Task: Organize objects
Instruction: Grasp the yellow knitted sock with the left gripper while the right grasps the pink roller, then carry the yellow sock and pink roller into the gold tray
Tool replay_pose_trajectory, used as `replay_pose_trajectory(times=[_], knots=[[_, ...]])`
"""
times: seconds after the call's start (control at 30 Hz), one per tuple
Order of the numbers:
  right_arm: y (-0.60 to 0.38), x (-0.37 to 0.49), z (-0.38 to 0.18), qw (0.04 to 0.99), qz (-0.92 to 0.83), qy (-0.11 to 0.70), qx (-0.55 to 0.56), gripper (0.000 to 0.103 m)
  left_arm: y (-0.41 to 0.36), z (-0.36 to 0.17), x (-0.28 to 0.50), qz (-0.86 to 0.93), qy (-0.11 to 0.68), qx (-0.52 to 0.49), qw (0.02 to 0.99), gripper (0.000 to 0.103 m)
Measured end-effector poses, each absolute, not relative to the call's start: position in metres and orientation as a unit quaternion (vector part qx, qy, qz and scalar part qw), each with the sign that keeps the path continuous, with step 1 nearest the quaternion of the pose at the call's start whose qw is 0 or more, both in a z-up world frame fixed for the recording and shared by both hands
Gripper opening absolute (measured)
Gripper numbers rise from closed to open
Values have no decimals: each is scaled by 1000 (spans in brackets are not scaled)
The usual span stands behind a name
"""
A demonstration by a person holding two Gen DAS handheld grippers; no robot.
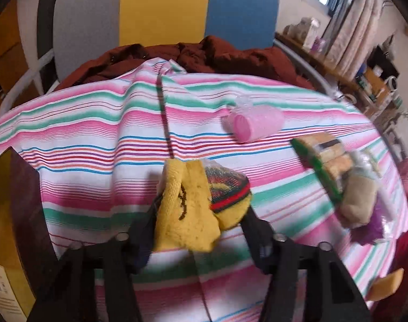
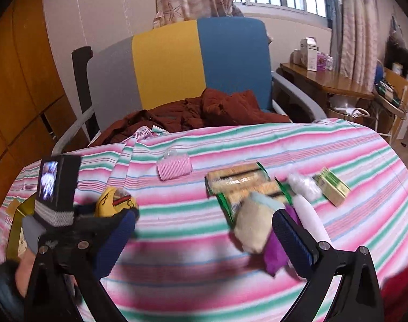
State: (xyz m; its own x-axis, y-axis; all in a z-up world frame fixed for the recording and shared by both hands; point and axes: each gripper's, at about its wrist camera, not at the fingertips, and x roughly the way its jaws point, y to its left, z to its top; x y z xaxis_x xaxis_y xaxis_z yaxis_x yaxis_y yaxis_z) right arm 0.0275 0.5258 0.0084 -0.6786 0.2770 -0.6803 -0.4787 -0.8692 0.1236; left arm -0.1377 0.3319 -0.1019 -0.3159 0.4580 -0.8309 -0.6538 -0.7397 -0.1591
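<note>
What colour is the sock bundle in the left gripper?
Yellow, with red-green banding; left wrist view shows the sock bundle best.

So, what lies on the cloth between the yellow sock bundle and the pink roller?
Nothing: only bare striped cloth separates the yellow sock bundle, clamped by the left gripper, from the pink roller. Left wrist view shows it; the right agrees.

The print on the green-edged packet of beige biscuits (image 1: pixel 328 161) near the right edge of the striped bedspread (image 1: pixel 96 123) is smeared by blur. A yellow cardboard box (image 1: pixel 8 230) is cut by the left wrist view's left edge. The left gripper (image 1: pixel 201 214) fingertips are hidden behind the bagged yellow knitted sock bundle (image 1: pixel 188 209).
</note>
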Motion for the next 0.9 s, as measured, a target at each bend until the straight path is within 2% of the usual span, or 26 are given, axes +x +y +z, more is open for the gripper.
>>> replay_pose_trajectory(times=[0.33, 0.67, 0.7, 0.77, 0.9], knots=[[544, -103, -31, 133, 892, 121, -414, 103, 269, -57, -108, 823, 26, -435, 365, 51], [551, -186, -83, 137, 855, 50, -497, 103, 218, -25, -93, 830, -19, -420, 366, 52], [552, -189, -86, 135, 854, 51, -500, 93, 214, -24, -92, 832, -24, -418, 364, 52], [550, -190, -91, 125, 849, 51, -512, 65, 208, -23, -91, 834, -25, -416, 361, 52], [541, -176, -87, 124, 854, 45, -503, 65, 193, -22, -91, 839, -31, -417, 348, 52]])
